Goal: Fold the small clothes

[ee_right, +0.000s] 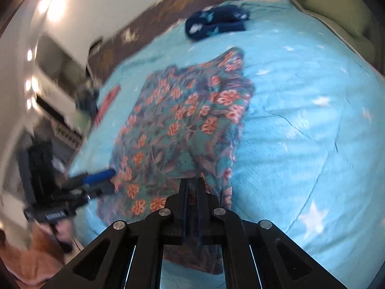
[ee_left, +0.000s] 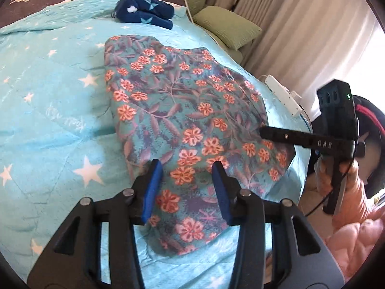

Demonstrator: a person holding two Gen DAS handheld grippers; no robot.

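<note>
A teal floral garment (ee_left: 178,110) with orange flowers lies spread on the light blue star-print bedspread (ee_left: 53,110). My left gripper (ee_left: 186,168) is open, its blue pads just above the garment's near part, holding nothing. My right gripper (ee_left: 261,131) reaches in from the right onto the garment's right edge. In the right wrist view the right gripper (ee_right: 192,180) is shut on a raised fold of the floral garment (ee_right: 182,125); the view is blurred. The left gripper (ee_right: 105,178) shows there at the garment's left edge.
A dark blue star-print garment (ee_left: 144,12) lies bunched at the far side of the bed, also in the right wrist view (ee_right: 216,22). Green pillows (ee_left: 226,27) and curtains stand at the right. A white power strip (ee_left: 282,95) lies by the bed's right edge.
</note>
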